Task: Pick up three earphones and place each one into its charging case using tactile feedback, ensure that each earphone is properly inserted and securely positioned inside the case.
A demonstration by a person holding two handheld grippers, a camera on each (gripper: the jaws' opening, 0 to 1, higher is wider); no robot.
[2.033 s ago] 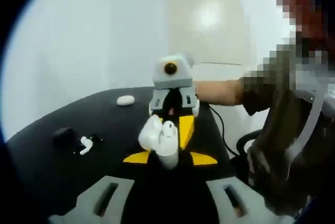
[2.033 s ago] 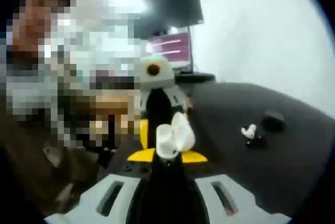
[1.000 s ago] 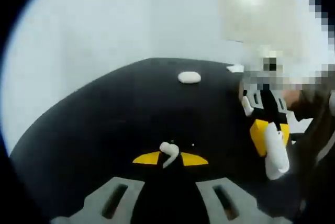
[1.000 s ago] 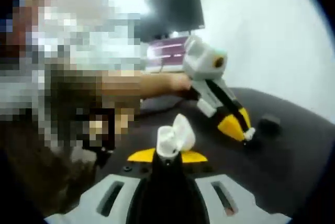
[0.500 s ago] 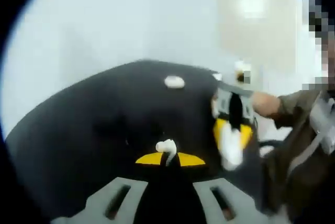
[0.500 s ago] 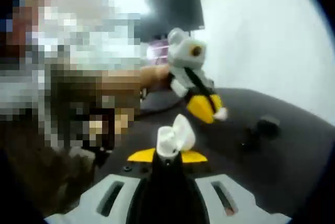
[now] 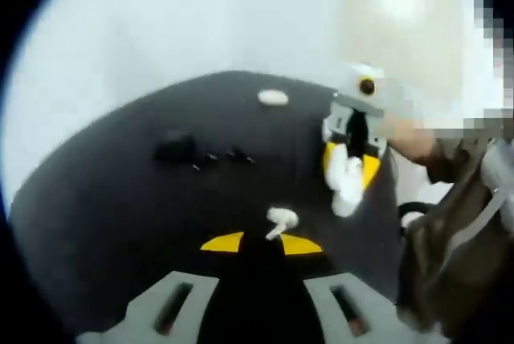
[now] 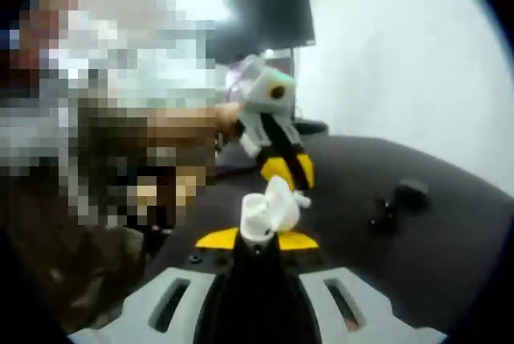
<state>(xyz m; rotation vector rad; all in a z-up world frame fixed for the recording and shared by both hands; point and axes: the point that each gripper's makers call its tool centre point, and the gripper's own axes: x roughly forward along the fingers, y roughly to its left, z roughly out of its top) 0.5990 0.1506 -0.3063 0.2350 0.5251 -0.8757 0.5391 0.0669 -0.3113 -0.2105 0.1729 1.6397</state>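
Black tabletop [image 7: 120, 199] under a white wall carries a closed white case [image 7: 273, 97] at the far edge, plus a black case [image 7: 175, 148] w/ small dark bits beside it, contents can't be made out. Right gripper [image 8: 257, 235] is clamped on the open white charging case [image 8: 267, 210], lid up, just as 0.5 s ago. Left gripper [image 7: 263, 241] pinches a white earphone [image 7: 280, 219] at its tips and has swung in since then, so the bud now sits just beside the open case's lid.
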